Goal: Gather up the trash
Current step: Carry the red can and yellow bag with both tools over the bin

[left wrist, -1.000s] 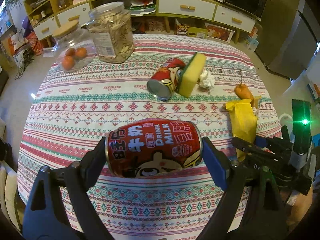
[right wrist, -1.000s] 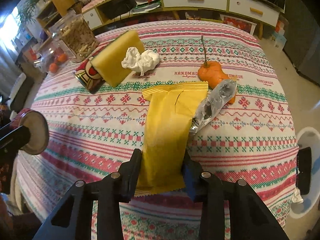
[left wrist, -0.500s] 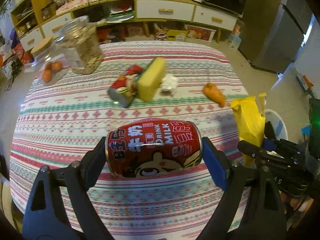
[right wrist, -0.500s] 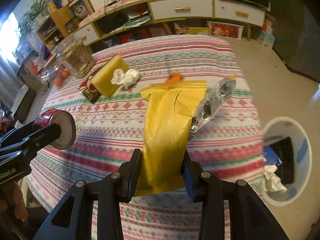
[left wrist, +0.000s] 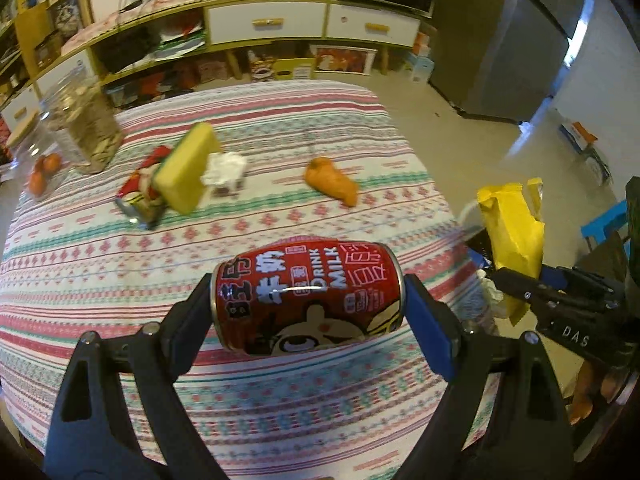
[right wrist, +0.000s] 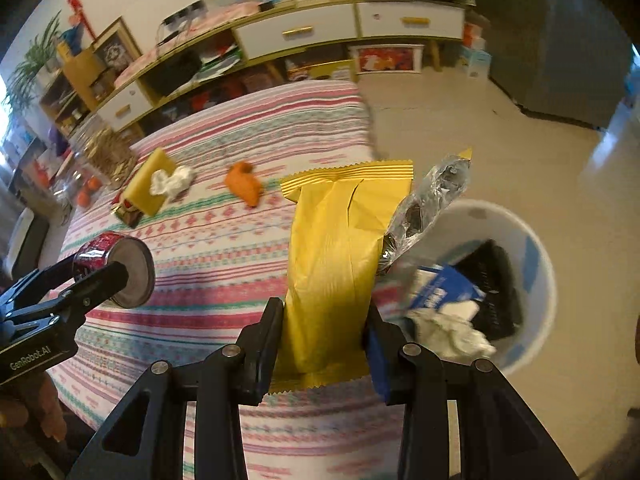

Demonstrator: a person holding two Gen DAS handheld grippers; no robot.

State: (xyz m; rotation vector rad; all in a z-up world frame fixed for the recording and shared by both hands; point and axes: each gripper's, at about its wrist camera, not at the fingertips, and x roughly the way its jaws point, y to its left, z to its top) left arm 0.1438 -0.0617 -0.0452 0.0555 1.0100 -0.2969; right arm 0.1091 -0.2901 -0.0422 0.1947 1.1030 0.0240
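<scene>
Cans like this red aluminium milk-drink can (left wrist: 308, 296) I judge light and thin-walled, probably empty, so it will dent if squeezed hard. My left gripper (left wrist: 308, 308) is clamped on it end to end, one pad on each rim, the can lying crosswise above the striped tablecloth (left wrist: 120, 280). The rims are its stiffest part, a sound hold, though the smooth metal could slip if I tilt.

My right gripper (right wrist: 324, 344) is clamped across the lower part of a flat yellow foil snack wrapper (right wrist: 340, 248), with a crinkled clear plastic wrapper (right wrist: 428, 204) sticking out beside it. Both look weightless and floppy, likely to flutter or cling on release. They hang near the table edge, just beside the round white waste bin (right wrist: 540, 264) on the floor.
</scene>
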